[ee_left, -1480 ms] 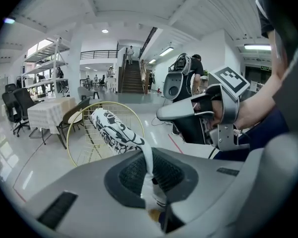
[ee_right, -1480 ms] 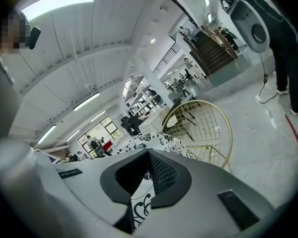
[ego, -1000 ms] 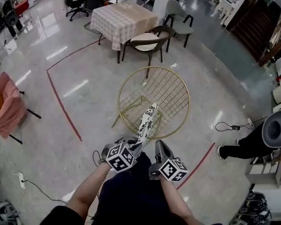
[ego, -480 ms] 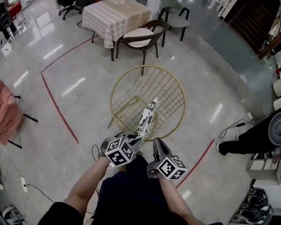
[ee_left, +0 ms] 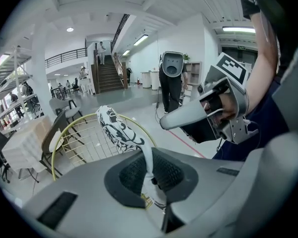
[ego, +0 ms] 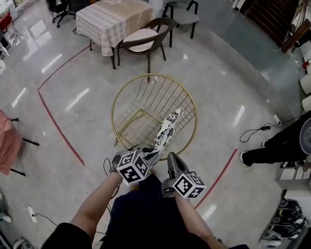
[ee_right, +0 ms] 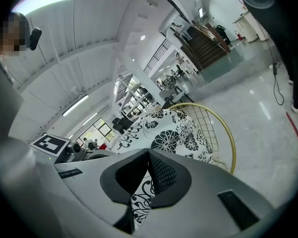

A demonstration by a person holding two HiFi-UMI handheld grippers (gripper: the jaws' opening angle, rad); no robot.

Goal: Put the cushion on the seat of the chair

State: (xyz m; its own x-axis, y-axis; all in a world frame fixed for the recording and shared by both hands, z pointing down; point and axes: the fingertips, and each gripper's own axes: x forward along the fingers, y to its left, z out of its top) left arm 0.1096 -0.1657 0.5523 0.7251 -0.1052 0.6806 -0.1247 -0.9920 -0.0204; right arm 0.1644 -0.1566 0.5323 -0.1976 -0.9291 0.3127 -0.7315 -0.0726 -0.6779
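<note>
A flat cushion with a black floral print on white hangs edge-on between my two grippers. My left gripper is shut on its near edge, and the fabric is pinched between the pads. My right gripper is shut on the same cushion from the other side. The cushion's far end reaches over the near rim of a gold wire chair. The chair's round back and mesh seat show in the right gripper view and behind the cushion in the left gripper view.
A table with a checked cloth and a brown chair with a cream seat stand beyond the wire chair. Red floor lines frame the area. A person in black stands at the right, near a floor cable. A pink-draped chair is at the left.
Both grippers have carried the cushion forward toward the wire chair, and its far end now reaches further over the rim. Both grips are unchanged.
</note>
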